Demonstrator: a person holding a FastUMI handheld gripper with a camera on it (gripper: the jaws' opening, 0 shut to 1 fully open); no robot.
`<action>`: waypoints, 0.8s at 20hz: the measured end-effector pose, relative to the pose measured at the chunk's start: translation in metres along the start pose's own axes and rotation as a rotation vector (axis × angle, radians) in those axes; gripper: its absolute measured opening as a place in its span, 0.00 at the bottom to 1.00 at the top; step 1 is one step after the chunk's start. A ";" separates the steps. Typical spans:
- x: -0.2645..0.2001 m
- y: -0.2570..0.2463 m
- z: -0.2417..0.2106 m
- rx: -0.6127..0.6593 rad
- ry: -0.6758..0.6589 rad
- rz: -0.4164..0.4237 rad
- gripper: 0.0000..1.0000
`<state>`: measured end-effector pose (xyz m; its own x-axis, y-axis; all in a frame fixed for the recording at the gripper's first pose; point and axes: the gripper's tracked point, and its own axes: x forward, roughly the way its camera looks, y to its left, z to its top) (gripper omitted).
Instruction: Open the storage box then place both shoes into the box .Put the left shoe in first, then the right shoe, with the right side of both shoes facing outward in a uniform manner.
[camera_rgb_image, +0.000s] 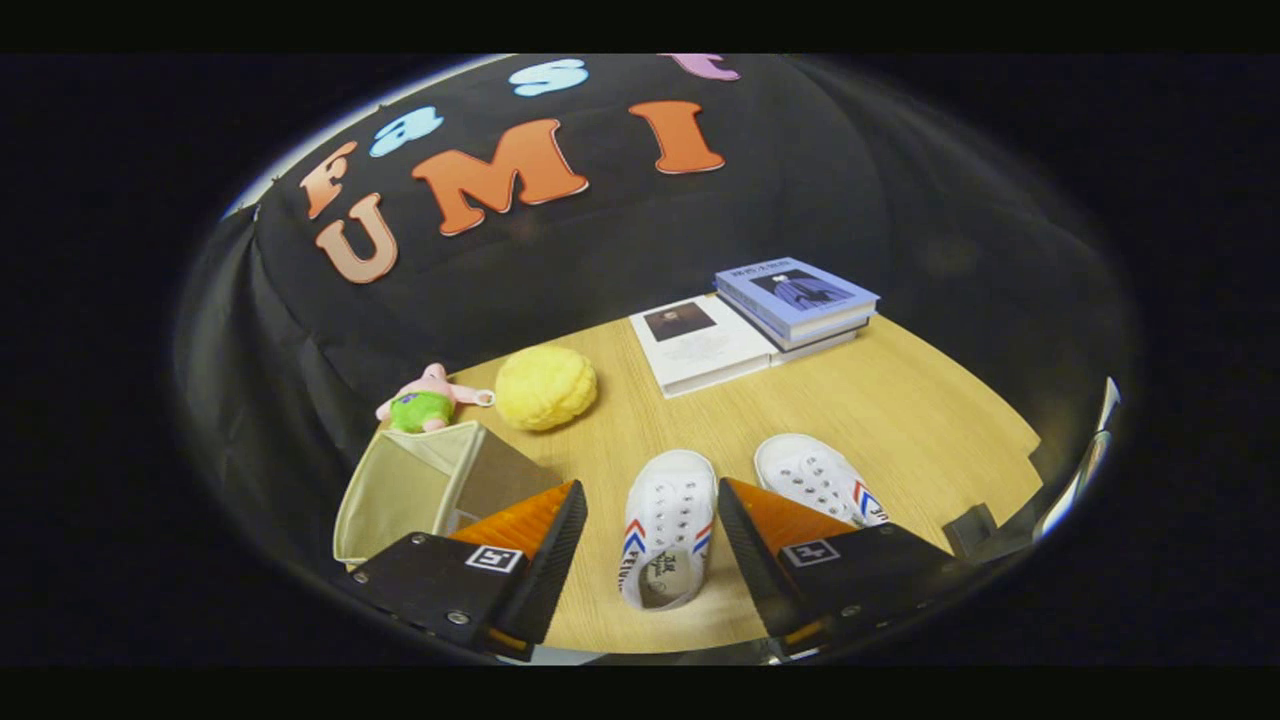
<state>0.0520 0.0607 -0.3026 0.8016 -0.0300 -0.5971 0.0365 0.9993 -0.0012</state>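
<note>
Shoes (740, 510) on wooden table (900, 400), fingers (560, 540) apart.

The left shoe (668, 525) lies on the table (900, 420), in the gap between the spread fingers of the gripper (652, 505), touching neither. Just right of that shoe lies the right shoe (815, 478), partly behind the right finger. Left of the left shoe stands the storage box (420, 490), behind the left finger. Behind the box sit a plush toy (425, 400) and, to its right, a sponge ball (545, 387). Well beyond the left shoe lies a book (700, 345), with a stack of books (798, 302) on its right.
</note>
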 end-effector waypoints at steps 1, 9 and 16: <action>0.007 -0.005 -0.007 -0.008 0.020 -0.005 0.75; 0.057 -0.033 -0.069 -0.063 0.166 -0.051 0.72; 0.080 -0.024 -0.100 0.034 0.249 0.013 0.54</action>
<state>0.0558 0.0368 -0.4305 0.6307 -0.0063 -0.7760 0.0503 0.9982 0.0327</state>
